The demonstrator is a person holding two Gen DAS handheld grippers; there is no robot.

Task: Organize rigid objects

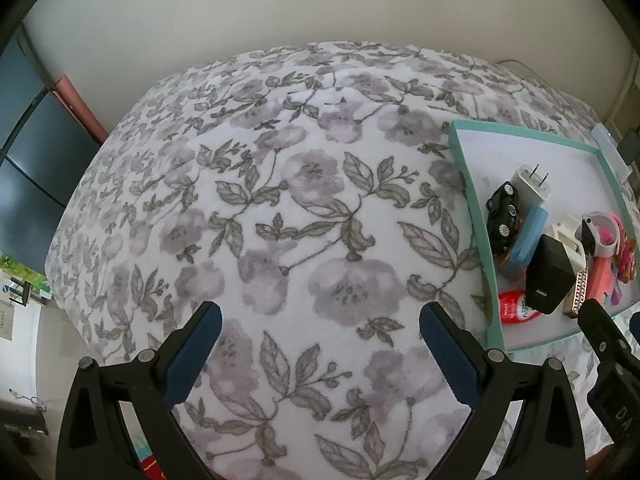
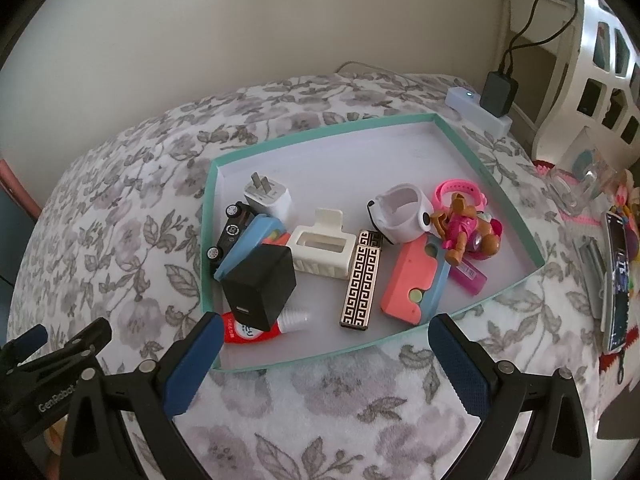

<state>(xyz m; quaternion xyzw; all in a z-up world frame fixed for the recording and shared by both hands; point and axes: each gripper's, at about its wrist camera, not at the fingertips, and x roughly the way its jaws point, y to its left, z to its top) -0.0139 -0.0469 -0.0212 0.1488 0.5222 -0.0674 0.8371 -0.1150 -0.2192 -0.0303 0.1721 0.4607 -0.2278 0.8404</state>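
My right claw [image 2: 324, 344] is spread wide and carries nothing, hovering just short of the near rim of the tray [image 2: 320, 130]; my left claw [image 1: 320, 332] is likewise spread and bare, hanging over the open floral blanket [image 1: 280, 208] with the tray off to its right.

The rigid objects all lie inside the teal-rimmed tray, loosely heaped toward its near half. Left cluster: black charger [image 2: 260, 288] resting on the red tube [image 2: 256, 330], blue case [image 2: 250, 242] leaning against the toy car [image 2: 230, 232], white plug [image 2: 266, 196] behind them. Centre: white clip [image 2: 322, 250], patterned bar [image 2: 362, 280]. Right cluster: pink case [image 2: 412, 284], white watch [image 2: 402, 210], toy figure [image 2: 460, 226] overlying a pink band [image 2: 456, 190] and a purple tube [image 2: 470, 276]. The far half of the tray is bare.

Judged stage: ambiguous. Everything sits in the tray, which suits gathering that is complete, or a jumble awaiting sorting out onto the blanket. No piece lies on the blanket in either view. Any next grasp would call for picking a piece off the top of a heap, since several overlap.
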